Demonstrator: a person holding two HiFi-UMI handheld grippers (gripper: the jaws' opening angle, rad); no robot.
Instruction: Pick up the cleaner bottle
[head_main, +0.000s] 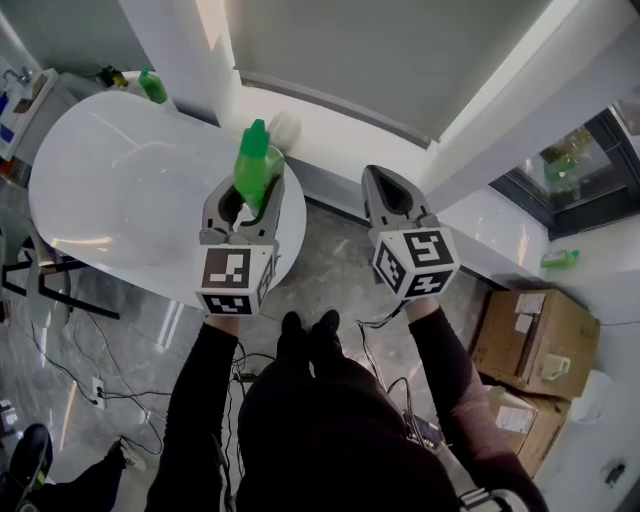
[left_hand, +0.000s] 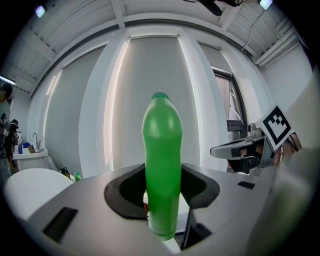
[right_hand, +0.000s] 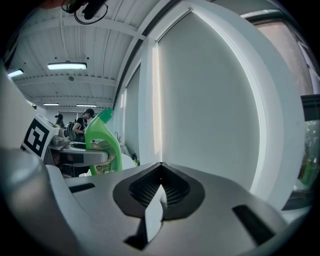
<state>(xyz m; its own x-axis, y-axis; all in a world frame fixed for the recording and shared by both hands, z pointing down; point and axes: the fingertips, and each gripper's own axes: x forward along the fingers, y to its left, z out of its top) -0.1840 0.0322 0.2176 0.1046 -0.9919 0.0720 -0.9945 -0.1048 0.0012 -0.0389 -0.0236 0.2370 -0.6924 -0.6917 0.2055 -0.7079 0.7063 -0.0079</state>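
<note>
The green cleaner bottle (head_main: 256, 165) stands upright between the jaws of my left gripper (head_main: 250, 190), lifted above the edge of the round white table (head_main: 120, 190). In the left gripper view the bottle (left_hand: 161, 160) fills the gap, and the dark pads (left_hand: 125, 192) of the left gripper (left_hand: 161, 200) press on both its sides. My right gripper (head_main: 380, 177) hangs beside it to the right, apart from the bottle, jaws together and empty. From the right gripper view the bottle (right_hand: 102, 145) shows at the left, held by the left gripper (right_hand: 80, 157); the right gripper (right_hand: 160, 187) has nothing in it.
A second green bottle (head_main: 152, 86) stands at the table's far rim. A white window sill (head_main: 340, 140) runs behind the table, with a white bundle (head_main: 285, 125) on it. Cardboard boxes (head_main: 530, 340) sit on the floor at the right. Cables (head_main: 100, 380) trail on the floor.
</note>
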